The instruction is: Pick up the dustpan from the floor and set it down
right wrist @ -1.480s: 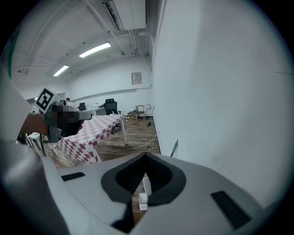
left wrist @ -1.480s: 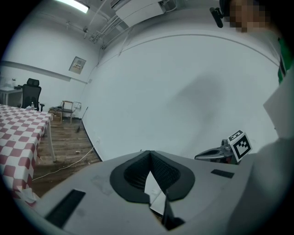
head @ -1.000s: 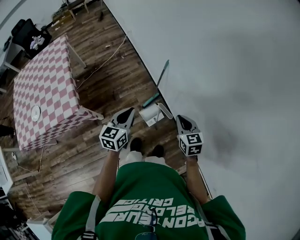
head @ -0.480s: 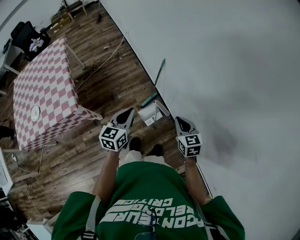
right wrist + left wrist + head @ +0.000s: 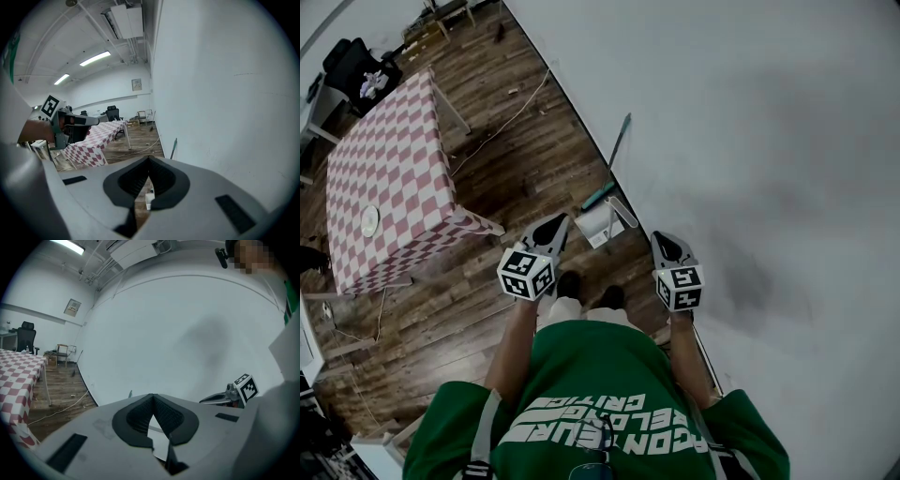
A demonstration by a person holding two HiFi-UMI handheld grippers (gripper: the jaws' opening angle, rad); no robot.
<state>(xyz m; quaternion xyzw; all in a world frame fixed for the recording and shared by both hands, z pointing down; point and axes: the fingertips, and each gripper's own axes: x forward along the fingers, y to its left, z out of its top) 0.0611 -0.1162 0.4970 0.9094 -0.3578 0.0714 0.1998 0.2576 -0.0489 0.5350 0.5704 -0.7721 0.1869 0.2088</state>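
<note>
The white dustpan (image 5: 602,223) lies on the wooden floor against the white wall, just ahead of the person's feet. My left gripper (image 5: 555,223) hangs in the air to its left, jaws shut and empty; its tips (image 5: 152,397) meet in the left gripper view. On the other side, my right gripper (image 5: 662,240) is also shut with nothing in it. In the right gripper view a bit of the dustpan (image 5: 149,199) shows through the gap below the closed tips (image 5: 149,160). Neither gripper touches the dustpan.
A broom with a teal handle (image 5: 619,148) leans on the wall just beyond the dustpan and shows again as the broom (image 5: 174,148). A table with a red-checked cloth (image 5: 389,178) stands to the left. A cable (image 5: 511,117) runs across the floor.
Both grippers have shifted only slightly and stay shut. The dustpan lies where it was.
</note>
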